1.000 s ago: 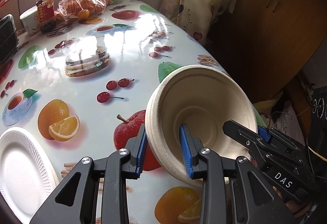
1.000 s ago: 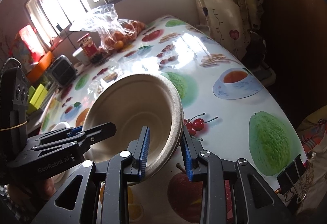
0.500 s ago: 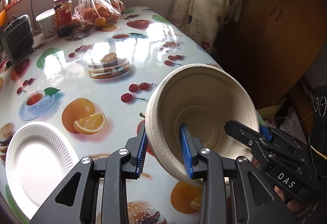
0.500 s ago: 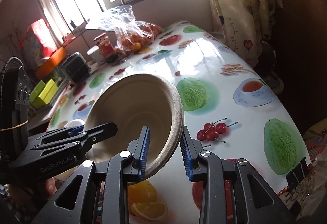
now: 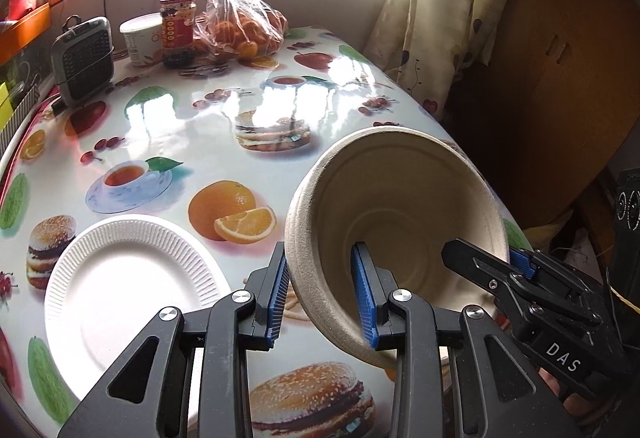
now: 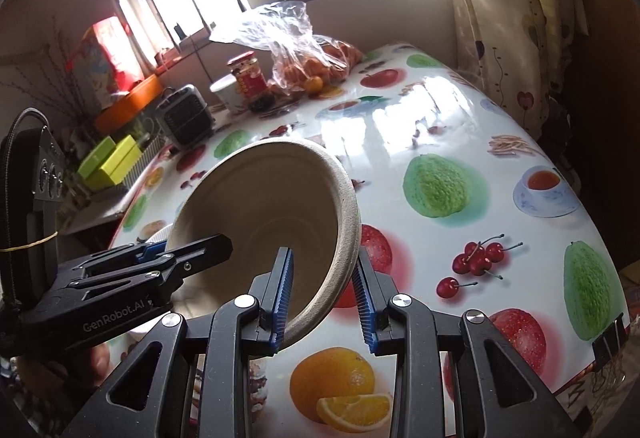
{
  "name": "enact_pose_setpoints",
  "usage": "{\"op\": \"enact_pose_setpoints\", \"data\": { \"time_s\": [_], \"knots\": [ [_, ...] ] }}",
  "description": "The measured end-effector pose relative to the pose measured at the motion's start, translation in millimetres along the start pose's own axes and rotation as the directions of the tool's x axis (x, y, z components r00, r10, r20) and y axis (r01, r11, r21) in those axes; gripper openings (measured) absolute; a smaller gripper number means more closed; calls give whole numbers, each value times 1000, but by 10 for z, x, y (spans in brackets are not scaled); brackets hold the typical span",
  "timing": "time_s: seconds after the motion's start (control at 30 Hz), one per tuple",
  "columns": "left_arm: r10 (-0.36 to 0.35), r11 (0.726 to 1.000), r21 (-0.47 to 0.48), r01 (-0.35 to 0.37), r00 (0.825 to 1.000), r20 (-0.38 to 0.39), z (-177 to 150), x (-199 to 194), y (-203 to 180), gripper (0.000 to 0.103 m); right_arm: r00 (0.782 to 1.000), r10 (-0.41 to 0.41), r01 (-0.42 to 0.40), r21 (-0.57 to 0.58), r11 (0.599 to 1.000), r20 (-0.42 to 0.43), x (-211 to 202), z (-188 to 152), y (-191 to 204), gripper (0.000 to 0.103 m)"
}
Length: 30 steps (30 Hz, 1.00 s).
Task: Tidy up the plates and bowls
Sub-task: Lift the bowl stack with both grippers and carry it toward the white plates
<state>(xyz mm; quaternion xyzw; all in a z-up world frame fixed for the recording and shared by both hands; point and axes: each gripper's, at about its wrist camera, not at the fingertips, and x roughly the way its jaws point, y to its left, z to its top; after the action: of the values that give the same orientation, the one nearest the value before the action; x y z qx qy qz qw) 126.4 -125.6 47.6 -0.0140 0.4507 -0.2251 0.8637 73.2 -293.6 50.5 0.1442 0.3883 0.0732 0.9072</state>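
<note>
Both grippers, left (image 5: 322, 292) and right (image 6: 324, 292), are still clamping opposite rims of the bowl (image 5: 394, 206), carrying it tilted above the table (image 5: 200, 134) as the plate (image 5: 120, 286) is coming into view, likely its destination

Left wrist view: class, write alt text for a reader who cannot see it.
A beige moulded-fibre bowl, tilted with its opening facing the camera, is gripped at its rim by the left claw and the right claw above a glossy fruit-print tablecloth. A white ribbed paper plate lies lower left.
</note>
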Motion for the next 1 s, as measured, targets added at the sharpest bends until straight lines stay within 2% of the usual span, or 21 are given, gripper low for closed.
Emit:
{"op": "enact_pose_setpoints", "data": {
  "time_s": [0.57, 1.0],
  "knots": [
    [79, 993, -92, -75, 996, 46, -209, -347, 513, 32, 996, 79, -82, -94, 992, -41, 220, -22, 578, 29],
    [146, 975, -175, -135, 988, 52, -420, -535, 926, 32, 986, 137, -152, -162, 975, -100, 467, -100, 1023, 29]
  ]
}}
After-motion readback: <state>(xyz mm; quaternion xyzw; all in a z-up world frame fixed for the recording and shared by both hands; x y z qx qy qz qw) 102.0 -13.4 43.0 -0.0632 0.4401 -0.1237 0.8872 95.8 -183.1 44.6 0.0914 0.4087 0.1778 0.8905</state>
